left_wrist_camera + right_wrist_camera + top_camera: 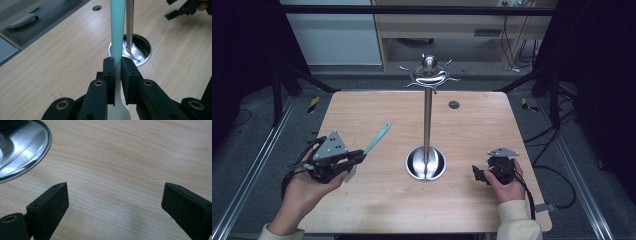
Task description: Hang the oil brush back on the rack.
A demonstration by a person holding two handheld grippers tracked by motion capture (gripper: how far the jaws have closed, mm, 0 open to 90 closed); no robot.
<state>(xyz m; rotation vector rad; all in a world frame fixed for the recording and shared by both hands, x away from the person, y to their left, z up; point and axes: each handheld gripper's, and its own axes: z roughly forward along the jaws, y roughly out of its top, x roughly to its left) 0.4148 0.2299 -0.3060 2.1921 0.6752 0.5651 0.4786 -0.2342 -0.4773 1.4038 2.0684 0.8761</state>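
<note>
With the left gripper (357, 157) pinching the teal utensil (117, 27) left of the steel stand (427, 120), lift its handle toward a hook while the right gripper (113, 202), jaws spread, waits.

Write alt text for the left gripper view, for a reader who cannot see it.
The left gripper has its black fingers shut on a utensil with a teal handle, which points away over a light wooden table. Beyond stands a metal stand with a round shiny base.
</note>
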